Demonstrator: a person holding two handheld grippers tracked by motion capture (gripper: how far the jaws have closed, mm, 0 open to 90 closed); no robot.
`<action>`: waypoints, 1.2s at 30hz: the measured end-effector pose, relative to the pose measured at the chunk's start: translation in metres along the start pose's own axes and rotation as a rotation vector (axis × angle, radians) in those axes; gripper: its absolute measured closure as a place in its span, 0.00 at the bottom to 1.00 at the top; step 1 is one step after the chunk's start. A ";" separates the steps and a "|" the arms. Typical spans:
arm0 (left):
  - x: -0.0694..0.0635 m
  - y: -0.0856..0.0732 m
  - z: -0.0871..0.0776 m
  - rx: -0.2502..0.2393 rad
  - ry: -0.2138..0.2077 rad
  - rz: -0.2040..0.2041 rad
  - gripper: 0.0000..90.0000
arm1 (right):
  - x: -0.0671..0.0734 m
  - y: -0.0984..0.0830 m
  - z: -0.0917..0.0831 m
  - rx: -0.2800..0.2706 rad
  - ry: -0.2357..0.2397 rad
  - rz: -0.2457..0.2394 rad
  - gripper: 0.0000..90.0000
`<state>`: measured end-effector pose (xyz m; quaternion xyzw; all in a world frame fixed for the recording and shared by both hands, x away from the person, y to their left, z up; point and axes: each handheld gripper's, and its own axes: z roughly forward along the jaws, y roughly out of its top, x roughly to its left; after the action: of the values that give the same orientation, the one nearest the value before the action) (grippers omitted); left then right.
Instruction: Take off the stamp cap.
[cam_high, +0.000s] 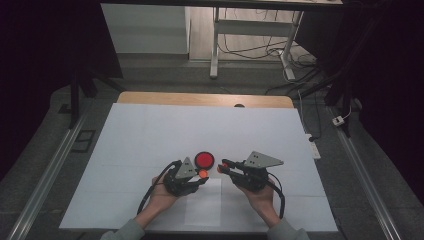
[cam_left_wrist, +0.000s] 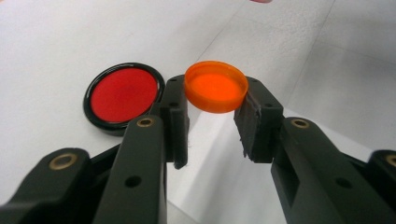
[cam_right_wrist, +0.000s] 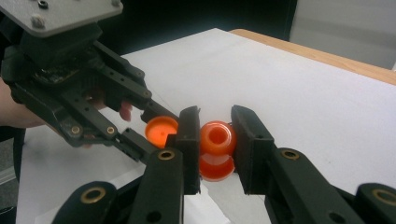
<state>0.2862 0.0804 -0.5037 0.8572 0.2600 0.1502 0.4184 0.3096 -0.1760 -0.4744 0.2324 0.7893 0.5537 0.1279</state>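
White sheet (cam_high: 150, 135) covers wooden table (cam_high: 150, 97); left gripper (cam_left_wrist: 212, 121) clamps orange cap (cam_left_wrist: 216, 86), right gripper (cam_right_wrist: 215, 140) orange bottle (cam_right_wrist: 216, 149)

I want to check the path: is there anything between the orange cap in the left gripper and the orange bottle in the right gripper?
Nothing visible. The left gripper holds the orange cap, the right gripper holds the orange bottle, with open air between them. The red disc lies on the table beyond that gap.
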 end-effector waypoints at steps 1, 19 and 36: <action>0.001 -0.001 -0.002 -0.002 0.002 -0.006 0.72 | 0.000 0.000 0.000 0.000 0.000 0.000 0.81; 0.018 -0.021 -0.039 -0.039 0.030 -0.086 0.72 | -0.006 -0.002 -0.002 -0.001 -0.018 0.012 0.81; 0.036 -0.062 -0.085 -0.059 0.119 -0.199 0.72 | -0.007 -0.003 -0.003 0.002 -0.029 0.012 0.81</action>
<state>0.2557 0.1876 -0.5001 0.8040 0.3637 0.1661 0.4401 0.3133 -0.1828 -0.4770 0.2452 0.7866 0.5501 0.1360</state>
